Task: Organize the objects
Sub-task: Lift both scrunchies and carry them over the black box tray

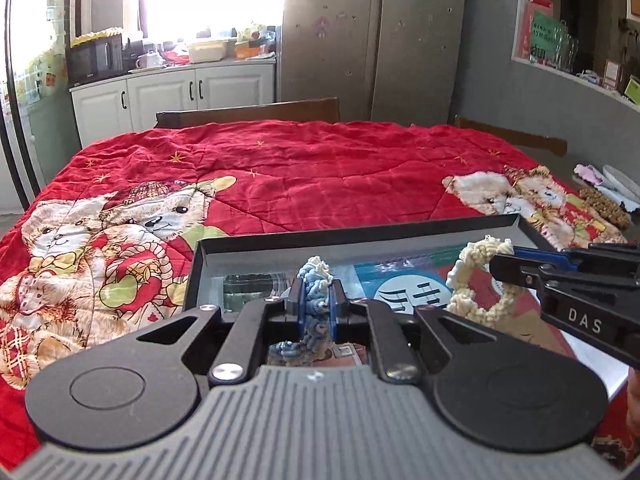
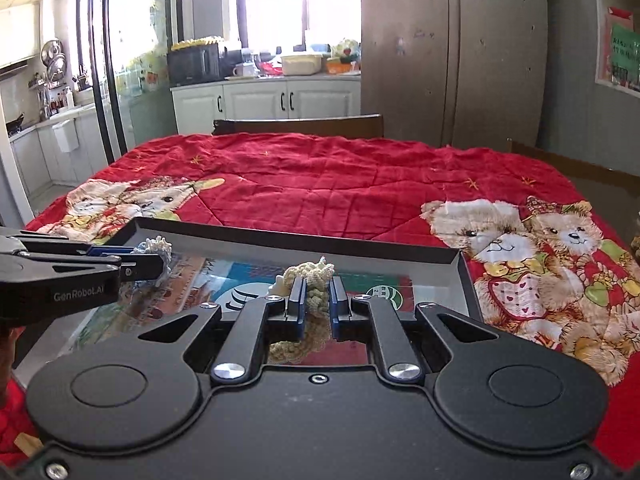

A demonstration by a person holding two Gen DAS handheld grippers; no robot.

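My left gripper (image 1: 317, 300) is shut on a blue knitted scrunchie (image 1: 316, 304), which hangs between the blue pads over the open black box (image 1: 280, 242). The box has a printed picture on its floor. From the right, my right gripper (image 1: 500, 266) reaches over the same box, shut on a cream knitted scrunchie (image 1: 476, 284). In the right wrist view the cream scrunchie (image 2: 314, 292) sits squeezed between the pads of the right gripper (image 2: 318, 298) above the box (image 2: 320, 240). The left gripper (image 2: 156, 266) comes in from the left there with the blue scrunchie (image 2: 154, 246).
The box lies on a table under a red quilted cover with teddy bears (image 1: 304, 176). Wooden chair backs (image 1: 248, 110) stand at the far edge. Small items (image 1: 604, 196) lie off the cover's right side. Cabinets, a microwave and a fridge fill the background.
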